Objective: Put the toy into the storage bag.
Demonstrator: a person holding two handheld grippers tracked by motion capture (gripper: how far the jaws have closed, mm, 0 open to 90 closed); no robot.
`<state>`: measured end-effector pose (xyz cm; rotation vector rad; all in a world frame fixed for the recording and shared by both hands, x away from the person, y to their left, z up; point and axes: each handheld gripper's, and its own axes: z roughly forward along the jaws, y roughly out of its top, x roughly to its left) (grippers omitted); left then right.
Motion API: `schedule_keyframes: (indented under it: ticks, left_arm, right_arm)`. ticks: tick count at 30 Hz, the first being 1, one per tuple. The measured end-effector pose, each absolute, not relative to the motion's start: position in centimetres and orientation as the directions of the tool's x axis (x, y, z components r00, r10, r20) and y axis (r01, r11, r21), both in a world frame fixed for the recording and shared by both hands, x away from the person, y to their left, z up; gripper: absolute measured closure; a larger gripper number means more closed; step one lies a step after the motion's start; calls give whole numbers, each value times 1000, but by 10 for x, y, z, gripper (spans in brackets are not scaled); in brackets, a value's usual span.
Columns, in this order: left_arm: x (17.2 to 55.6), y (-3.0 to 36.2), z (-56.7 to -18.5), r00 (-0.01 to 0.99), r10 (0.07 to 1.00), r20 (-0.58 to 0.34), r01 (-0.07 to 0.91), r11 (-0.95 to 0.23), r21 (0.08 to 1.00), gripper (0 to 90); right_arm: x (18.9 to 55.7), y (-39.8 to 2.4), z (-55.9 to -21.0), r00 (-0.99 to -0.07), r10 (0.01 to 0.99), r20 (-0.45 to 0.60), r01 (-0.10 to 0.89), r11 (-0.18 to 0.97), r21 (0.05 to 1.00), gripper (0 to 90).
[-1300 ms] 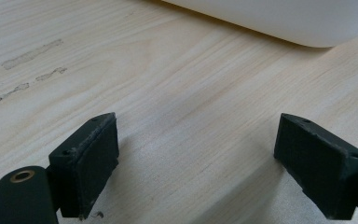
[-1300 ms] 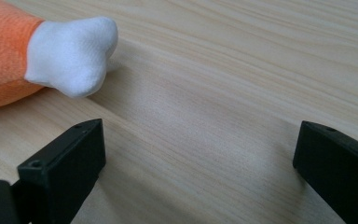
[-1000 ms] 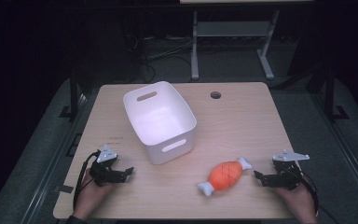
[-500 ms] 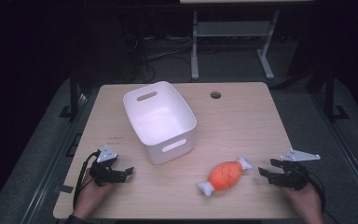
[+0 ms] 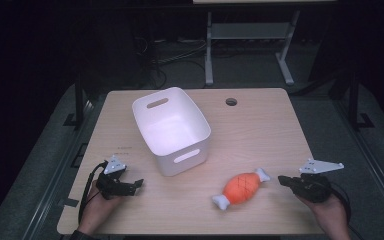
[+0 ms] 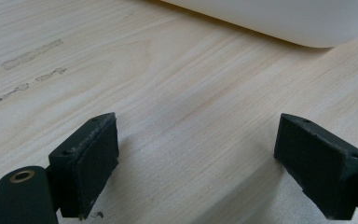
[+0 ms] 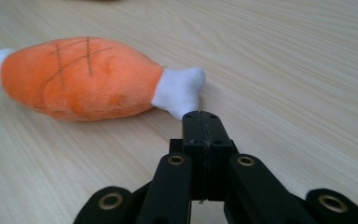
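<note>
- Plush drumstick: lies near the desk's front edge, right of centre, with bare desk around it.
- Your right gripper: held level just beside its white bone end, jaws just closed together, empty.
- Your left gripper: at the front-left corner, jaws wide, near the white bin.

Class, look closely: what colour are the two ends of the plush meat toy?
White. The plush meat toy has an orange body; the right gripper view shows it best.

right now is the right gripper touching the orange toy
Apart. The high view shows bare table between the right gripper and the orange toy; its jaws are shut on nothing.
</note>
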<state>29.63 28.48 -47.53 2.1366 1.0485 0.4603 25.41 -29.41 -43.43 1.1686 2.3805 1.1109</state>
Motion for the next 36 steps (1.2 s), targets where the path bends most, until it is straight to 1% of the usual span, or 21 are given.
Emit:
schedule_keyframes:
  ticks: [12, 21, 36]
  left_arm:
    - [296, 285, -475, 609, 793, 9, 544, -425, 724, 130]
    - [296, 285, -475, 609, 793, 10, 543, -426, 724, 130]
    - [296, 285, -475, 608, 794, 9, 544, -425, 724, 130]
  right_arm:
    - [252, -279, -426, -712, 692, 120, 530, 416, 739, 897]
    - [250, -262, -421, -771, 625, 123, 495, 467, 733, 896]
    - [249, -240, -416, -827, 548, 121, 442, 504, 742, 896]
